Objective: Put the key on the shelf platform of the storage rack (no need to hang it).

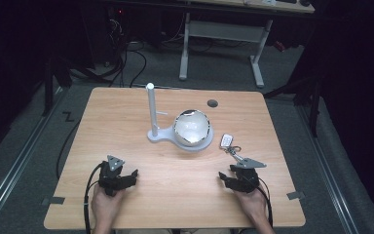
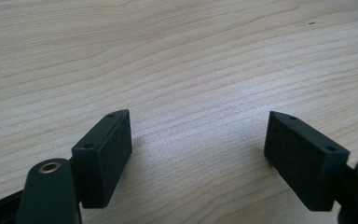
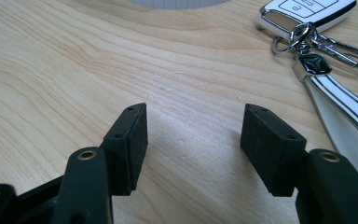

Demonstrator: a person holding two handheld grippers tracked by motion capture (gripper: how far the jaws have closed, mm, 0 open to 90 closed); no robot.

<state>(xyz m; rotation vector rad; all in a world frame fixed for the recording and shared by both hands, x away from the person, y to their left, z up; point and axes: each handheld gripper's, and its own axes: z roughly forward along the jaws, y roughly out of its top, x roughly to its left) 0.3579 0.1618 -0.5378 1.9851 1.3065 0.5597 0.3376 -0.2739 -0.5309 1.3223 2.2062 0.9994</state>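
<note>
- Both claws, left [image 1: 126, 176] and right [image 1: 228, 178], rest released on my desk [image 1: 126, 112], grasping nothing.
- Key fob [image 1: 227, 141] lies just right of the stand [image 1: 165, 134], ahead of my right claw.
- Risk: pinching its strap [image 3: 340, 105] could drag the fob away.

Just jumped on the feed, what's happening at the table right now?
A person holds both grippers low over the near side of the wooden table. The left gripper and right gripper are open and hold nothing. A key fob with its strap lies just ahead of the right gripper, beside the white stand with its bowl.
</note>
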